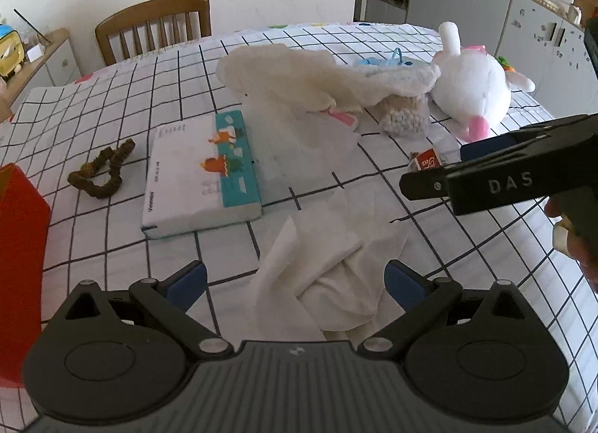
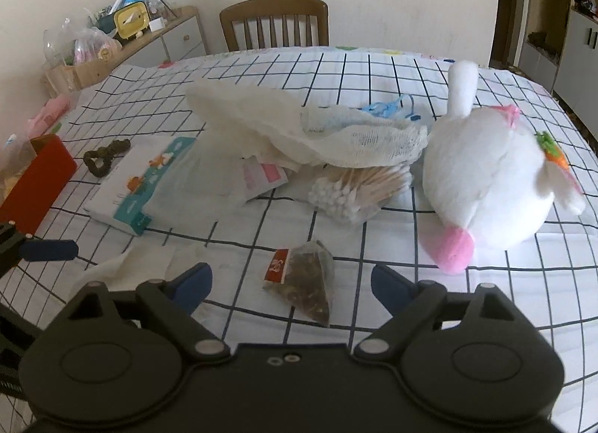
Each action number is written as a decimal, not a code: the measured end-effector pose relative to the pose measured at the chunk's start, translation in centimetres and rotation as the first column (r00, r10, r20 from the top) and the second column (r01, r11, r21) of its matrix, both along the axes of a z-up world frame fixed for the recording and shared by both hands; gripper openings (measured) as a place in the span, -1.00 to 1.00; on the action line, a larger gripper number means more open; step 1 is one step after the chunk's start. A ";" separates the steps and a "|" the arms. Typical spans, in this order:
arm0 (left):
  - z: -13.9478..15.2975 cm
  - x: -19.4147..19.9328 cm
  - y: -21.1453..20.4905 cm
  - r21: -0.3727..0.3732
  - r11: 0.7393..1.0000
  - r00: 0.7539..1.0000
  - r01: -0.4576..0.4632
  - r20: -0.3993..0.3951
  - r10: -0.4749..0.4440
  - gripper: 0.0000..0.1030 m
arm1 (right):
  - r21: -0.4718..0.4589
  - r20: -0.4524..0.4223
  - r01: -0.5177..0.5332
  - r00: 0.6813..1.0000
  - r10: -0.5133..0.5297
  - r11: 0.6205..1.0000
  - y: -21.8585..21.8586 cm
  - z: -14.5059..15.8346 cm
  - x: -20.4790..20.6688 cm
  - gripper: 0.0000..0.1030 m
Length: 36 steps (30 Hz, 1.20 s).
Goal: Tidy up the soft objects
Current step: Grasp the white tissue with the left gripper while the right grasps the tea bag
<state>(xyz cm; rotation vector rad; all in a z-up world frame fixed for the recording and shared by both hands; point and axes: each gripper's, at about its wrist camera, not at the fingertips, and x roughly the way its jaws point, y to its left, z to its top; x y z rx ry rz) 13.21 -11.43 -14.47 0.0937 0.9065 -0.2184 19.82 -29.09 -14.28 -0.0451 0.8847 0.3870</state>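
- Between the blue pads of the left claw (image 1: pixel 295 283), which stand wide apart, lies a crumpled white tissue (image 1: pixel 325 264) on the worktop (image 1: pixel 112 122); the pads do not press on it.
- The right claw (image 2: pixel 291 279) also stands apart, and a pyramid tea bag (image 2: pixel 308 279) of thin mesh with a red paper tag lies flat between its blue pads, not clamped.
- Both claws point steeply down at the worktop; in the left view the right claw comes in from the right edge, with some fingers (image 1: pixel 572 242) of the person behind it.
- The worktop has a white cloth with a black grid.
- Further out lies a flat pack of tissues (image 1: pixel 203 175) with a teal printed band, and beside it a brown ruffled hair tie (image 1: pixel 102 171).
- A loose cream gauze cloth (image 2: pixel 310 134) is draped over a clear bag of cotton swabs (image 2: pixel 355 190) with wooden sticks.
- Just right of it a white plush rabbit (image 2: pixel 486 186) with pink feet lies on its side.
- At the left edge stands a red box (image 2: pixel 41 182); I cannot tell what is in it.
- Behind the worktop is a wooden chair (image 2: pixel 274 23).
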 end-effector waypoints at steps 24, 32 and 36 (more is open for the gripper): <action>-0.2 -0.1 -0.9 -0.001 0.998 0.998 0.061 -0.016 -0.061 -0.23 | -0.059 0.011 -0.007 1.000 0.008 0.998 0.5 -0.4 -0.3 -0.21; 0.1 0.0 -0.3 -0.022 0.999 0.999 0.041 -0.026 -0.041 -0.59 | -0.076 0.023 -0.005 1.000 0.007 0.997 0.5 0.0 -0.9 -0.63; 0.6 0.0 0.3 -0.032 0.999 1.000 0.019 -0.022 -0.020 -0.63 | -0.070 0.035 -0.015 0.999 0.017 0.997 0.7 0.6 -1.4 -0.70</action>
